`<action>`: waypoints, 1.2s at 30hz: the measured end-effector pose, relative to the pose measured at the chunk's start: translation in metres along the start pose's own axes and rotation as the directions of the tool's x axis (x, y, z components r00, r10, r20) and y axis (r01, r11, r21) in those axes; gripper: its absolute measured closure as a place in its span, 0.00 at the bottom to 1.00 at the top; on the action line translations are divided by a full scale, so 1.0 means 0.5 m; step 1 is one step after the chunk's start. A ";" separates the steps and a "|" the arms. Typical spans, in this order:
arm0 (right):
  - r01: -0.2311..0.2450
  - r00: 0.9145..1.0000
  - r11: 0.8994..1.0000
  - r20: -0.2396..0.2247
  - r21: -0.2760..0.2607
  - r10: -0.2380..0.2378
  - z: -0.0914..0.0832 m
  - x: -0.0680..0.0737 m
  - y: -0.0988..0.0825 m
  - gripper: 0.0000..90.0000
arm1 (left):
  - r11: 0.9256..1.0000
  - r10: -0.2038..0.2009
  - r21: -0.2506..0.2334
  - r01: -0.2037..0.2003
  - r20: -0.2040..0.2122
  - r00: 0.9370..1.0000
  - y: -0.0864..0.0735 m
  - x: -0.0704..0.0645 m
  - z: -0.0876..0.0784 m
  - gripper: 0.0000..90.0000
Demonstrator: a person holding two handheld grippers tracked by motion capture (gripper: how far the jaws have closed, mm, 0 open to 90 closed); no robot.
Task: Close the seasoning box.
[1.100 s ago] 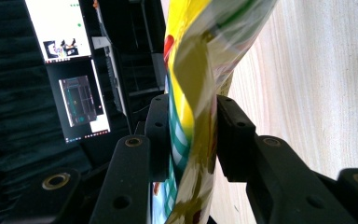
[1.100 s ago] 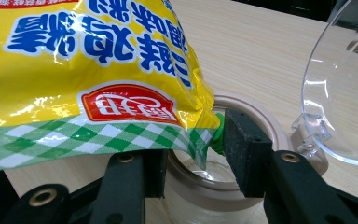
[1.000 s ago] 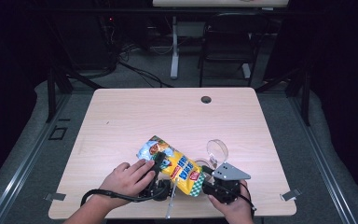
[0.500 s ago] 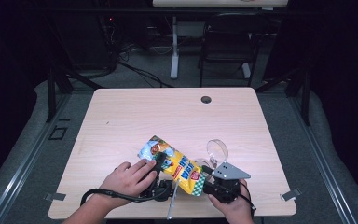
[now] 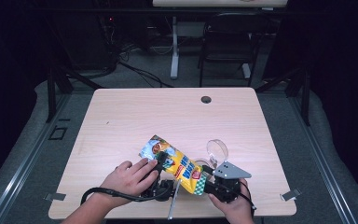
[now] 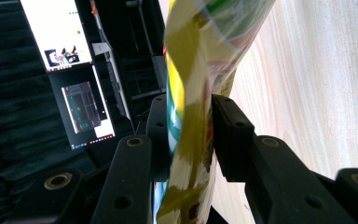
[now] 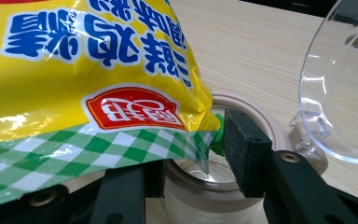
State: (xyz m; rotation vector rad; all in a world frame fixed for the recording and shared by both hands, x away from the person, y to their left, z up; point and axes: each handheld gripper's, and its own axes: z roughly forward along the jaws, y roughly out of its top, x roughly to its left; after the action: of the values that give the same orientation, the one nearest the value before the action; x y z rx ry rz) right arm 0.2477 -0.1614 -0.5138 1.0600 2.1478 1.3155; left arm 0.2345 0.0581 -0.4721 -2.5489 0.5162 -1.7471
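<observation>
Yellow snack bag (image 5: 175,161) held slanting above the near edge of the table (image 5: 168,112), upper end to the far left, green-checked bottom seam to the near right. Thin crinkly film, light and soft, buckling wherever squeezed; glossy, so likely to slide between pads unless pinched on a flat sealed edge or a firm fold. Contents probably brittle, so best not crushed through the middle.

Pinched across a fold of its film by the left gripper (image 6: 186,121), both pads pressed flat on the film from either side. Lower corner drooping over the open mouth of a beige-rimmed jar (image 7: 261,116), a sliver of clear film hanging into it, as if set up for pouring; whether the corner is cut open, not clear.

Jar standing just right of the bag, near the table's front edge, clasped at the rim by the right gripper (image 7: 198,163): right pad against the rim, left jaw hidden under the bag. Hard and smooth, steady while held, light enough to tip if let go.

Clear hinged lid (image 5: 217,150) flipped upright on the far right side of the jar, close to the bag's path and easy to knock. Farther off, a dark grommet hole (image 5: 206,99) at the far edge, well apart. Beyond the table, a chair (image 5: 228,42) and lit screens (image 6: 58,32), clear of the work
</observation>
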 end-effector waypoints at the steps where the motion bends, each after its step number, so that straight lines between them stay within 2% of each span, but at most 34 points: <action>1: 0.001 1.000 1.000 0.000 -0.001 -0.001 0.000 0.000 0.000 0.68 | 1.000 0.000 -0.001 0.000 0.000 1.000 0.000 0.000 0.000 0.78; 3: 0.008 1.000 1.000 -0.002 0.003 -0.008 -0.001 0.000 0.000 0.73 | 1.000 -0.002 -0.003 0.002 0.003 1.000 0.001 0.001 0.000 0.78; 5: 0.010 1.000 1.000 -0.011 0.001 -0.010 -0.001 0.001 0.000 0.72 | 1.000 0.009 -0.001 -0.009 0.001 1.000 0.003 0.003 -0.002 0.80; 10: 0.019 1.000 1.000 -0.006 0.003 -0.019 0.000 0.000 0.000 0.73 | 1.000 0.000 -0.009 0.000 0.006 1.000 0.004 0.003 -0.002 0.81; 21: 0.063 0.997 0.998 0.035 0.004 -0.063 -0.002 0.006 0.003 0.84 | 1.000 0.000 -0.006 0.000 0.008 1.000 0.005 0.006 -0.002 0.82; 29: 0.070 0.996 0.998 0.049 0.003 -0.070 -0.003 0.008 0.005 0.93 | 1.000 -0.003 -0.013 0.003 0.008 1.000 0.007 0.010 -0.004 0.82; 36: 0.059 0.997 0.998 0.048 0.000 -0.059 -0.003 0.008 0.006 0.95 | 1.000 -0.008 -0.016 0.009 0.014 1.000 0.006 0.010 -0.004 0.82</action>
State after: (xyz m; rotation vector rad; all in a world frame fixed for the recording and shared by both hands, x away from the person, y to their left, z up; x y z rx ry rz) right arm 0.2454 -0.1585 -0.5104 1.0097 2.1264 1.2520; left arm 0.2337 0.0541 -0.4672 -2.5761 0.5215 -1.7330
